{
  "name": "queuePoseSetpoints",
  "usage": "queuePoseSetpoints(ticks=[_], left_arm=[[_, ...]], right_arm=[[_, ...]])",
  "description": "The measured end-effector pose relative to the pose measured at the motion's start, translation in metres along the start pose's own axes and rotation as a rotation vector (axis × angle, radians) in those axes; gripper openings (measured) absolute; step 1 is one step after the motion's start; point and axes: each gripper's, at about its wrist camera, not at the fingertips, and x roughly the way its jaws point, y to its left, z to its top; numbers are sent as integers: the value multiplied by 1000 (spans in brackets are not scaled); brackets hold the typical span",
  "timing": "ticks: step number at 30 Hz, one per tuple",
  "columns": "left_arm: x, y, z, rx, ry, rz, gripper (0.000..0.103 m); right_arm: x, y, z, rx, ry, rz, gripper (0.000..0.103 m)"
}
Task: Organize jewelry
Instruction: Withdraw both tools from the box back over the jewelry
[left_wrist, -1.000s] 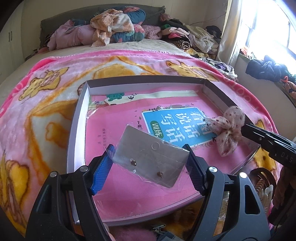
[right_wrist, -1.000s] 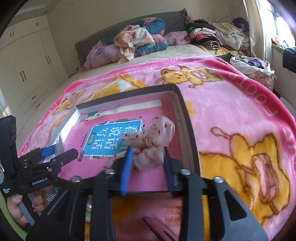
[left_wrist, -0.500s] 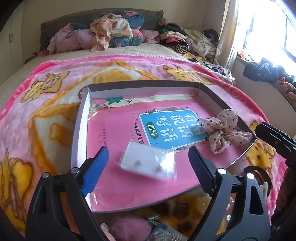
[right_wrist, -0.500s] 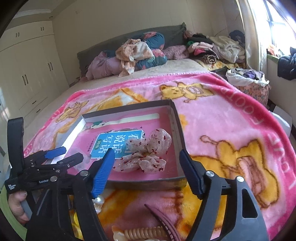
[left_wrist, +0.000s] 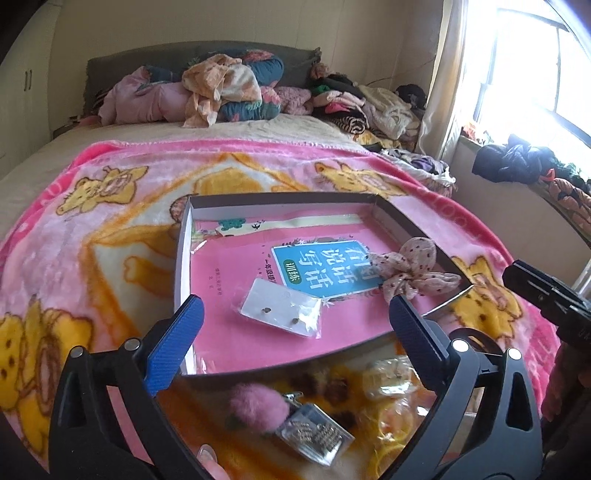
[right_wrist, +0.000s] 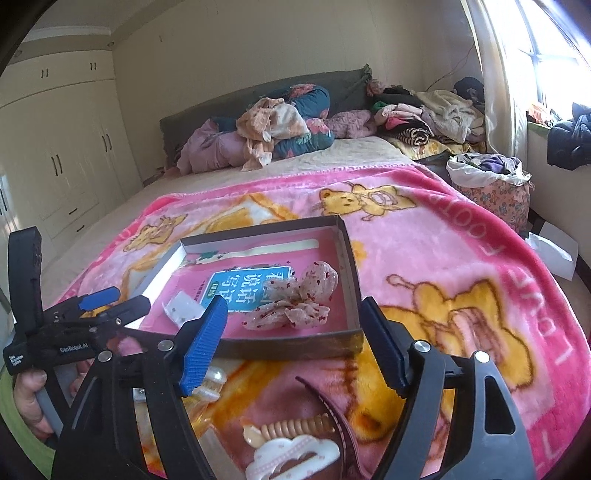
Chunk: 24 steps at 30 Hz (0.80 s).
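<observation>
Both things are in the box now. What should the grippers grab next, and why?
Probably the right gripper should dip to the hair claw just below it. The earring card and bow already lie in the box, both grippers are empty, the left gripper still opening, and loose pieces wait on the blanket.

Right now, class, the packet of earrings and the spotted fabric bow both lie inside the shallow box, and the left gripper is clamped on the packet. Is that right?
Not quite. The left gripper is not clamped on the packet of earrings: its jaws are opening, well clear of it. The left wrist view shows this. The packet and the spotted fabric bow do both lie inside the shallow box.
</observation>
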Motion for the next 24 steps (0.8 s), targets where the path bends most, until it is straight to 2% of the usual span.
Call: queuePoseSetpoints(ticks=[13,24], left_arm=[[-34,-3,-10,3,-54,-22,92],[-49,-7,-24,23,-53,-32,92]], right_arm=[[-36,9,-18,-10,-20,2,72],[-56,20,-36,-33,-10,16,72]])
